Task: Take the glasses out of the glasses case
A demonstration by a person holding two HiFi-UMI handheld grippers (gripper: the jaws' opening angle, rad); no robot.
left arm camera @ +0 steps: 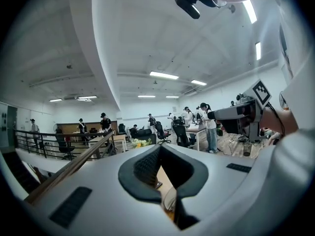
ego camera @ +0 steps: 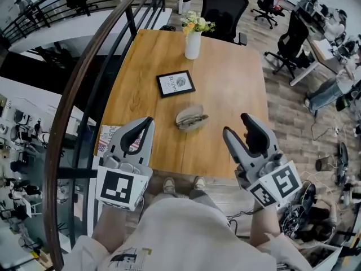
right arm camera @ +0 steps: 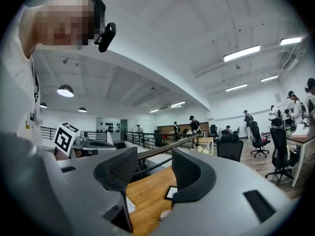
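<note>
Wooden counter [ego camera: 225, 83] carries the grey glasses case [ego camera: 190, 118] at frame centre, untouched, so the left hand-held gripper [ego camera: 148, 121], jaws pressed together and empty, should steady it while the right hand-held gripper [ego camera: 236, 123], jaws spread and empty, draws the glasses out gently.

Grey glasses case [ego camera: 190, 118], honey-brown wood-grain table [ego camera: 231, 83].

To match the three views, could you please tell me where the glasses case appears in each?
Head view: glasses case at picture centre.
Left gripper view: pale sliver, apparently the case, low between the jaws.
Right gripper view: pale edge below the jaws' gap.
Shared landmark: the yellow flowers.
</note>
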